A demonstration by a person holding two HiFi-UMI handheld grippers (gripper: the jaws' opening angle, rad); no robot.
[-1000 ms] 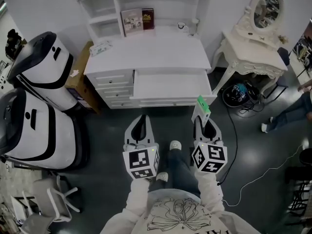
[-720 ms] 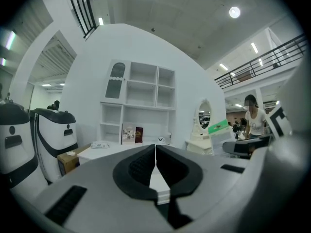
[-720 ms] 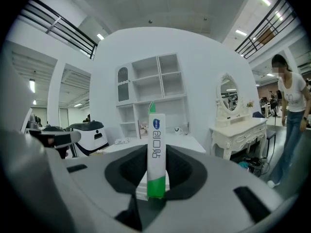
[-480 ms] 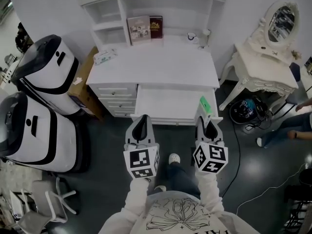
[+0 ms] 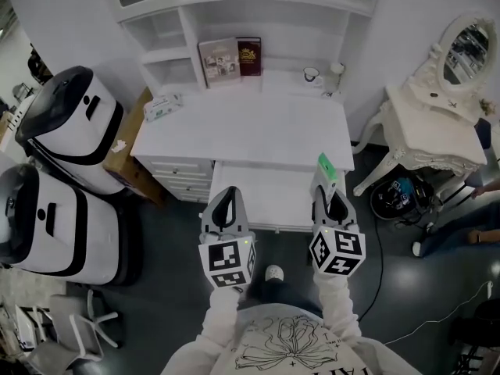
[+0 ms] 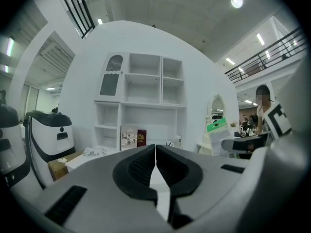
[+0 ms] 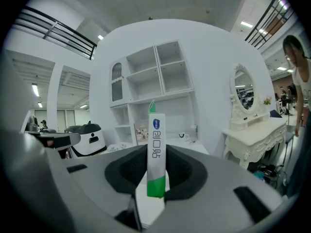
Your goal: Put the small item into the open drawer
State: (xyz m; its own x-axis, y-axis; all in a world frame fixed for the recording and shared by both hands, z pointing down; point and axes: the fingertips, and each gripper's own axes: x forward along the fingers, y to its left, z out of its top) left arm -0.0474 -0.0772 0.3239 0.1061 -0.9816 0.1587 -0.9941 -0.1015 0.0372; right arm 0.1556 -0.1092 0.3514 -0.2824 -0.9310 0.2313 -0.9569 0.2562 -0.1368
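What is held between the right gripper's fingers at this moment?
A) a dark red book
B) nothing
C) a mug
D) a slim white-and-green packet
D: the right gripper view shows a slim white-and-green packet standing upright, clamped in the right gripper.

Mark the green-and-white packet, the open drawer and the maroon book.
green-and-white packet [image 7: 156, 149]: right gripper view, middle of its white face.
open drawer [image 5: 273, 194]: head view, bare floor inside.
maroon book [image 5: 250, 56]: head view, front cover.
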